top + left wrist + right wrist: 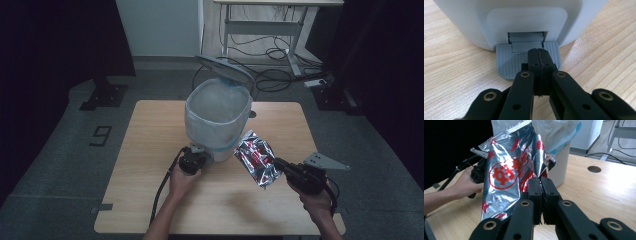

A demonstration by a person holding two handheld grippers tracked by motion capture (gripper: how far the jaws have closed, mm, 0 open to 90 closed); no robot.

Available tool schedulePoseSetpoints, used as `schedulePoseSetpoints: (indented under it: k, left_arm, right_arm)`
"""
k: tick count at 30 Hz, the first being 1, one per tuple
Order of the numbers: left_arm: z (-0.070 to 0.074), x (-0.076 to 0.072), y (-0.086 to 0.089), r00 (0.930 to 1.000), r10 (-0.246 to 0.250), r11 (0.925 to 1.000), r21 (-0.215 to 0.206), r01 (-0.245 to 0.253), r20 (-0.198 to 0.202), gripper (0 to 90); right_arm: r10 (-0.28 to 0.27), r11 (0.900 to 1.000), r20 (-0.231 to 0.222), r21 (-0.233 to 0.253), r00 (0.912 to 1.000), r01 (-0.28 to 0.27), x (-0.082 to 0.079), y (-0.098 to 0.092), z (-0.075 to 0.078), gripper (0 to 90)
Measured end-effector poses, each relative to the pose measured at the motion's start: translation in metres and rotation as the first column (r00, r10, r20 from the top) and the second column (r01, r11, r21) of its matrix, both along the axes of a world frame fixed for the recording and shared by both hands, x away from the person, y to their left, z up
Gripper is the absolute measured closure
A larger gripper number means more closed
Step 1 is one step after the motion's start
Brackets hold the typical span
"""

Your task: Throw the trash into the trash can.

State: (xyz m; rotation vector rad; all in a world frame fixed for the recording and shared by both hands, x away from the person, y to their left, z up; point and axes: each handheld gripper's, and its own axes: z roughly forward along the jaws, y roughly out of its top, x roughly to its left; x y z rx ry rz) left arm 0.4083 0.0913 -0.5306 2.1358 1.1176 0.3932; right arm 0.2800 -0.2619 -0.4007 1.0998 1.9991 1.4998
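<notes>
bin (509, 22): upper body cut off by top edge in left gripper view | pedal (506, 62): middle hid under left tool (539, 53) | foil bag (509, 175): lower corner hid behind right tool (541, 183); print too blurred to read | bin interior (220, 102): contents could not be told through liner

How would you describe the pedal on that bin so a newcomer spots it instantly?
Start at the white bin on the wooden table. At the foot of its near side sits the pedal: a flat, ribbed grey tab, with the shut left tongs over it.
</notes>
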Motion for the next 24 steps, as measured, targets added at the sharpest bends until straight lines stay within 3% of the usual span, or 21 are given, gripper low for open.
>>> schedulePoseSetpoints:
  k: [24]
  left_arm:
    - [0.0, 0.001, 0.0, 1.0, -0.005, 1.0, 0.004, 0.005, -0.001, 90.0]
  right_arm:
    - [0.012, 1.0, 0.018, 0.015, 0.9998, -0.012, 0.011, 0.003, 0.028, 86.6]
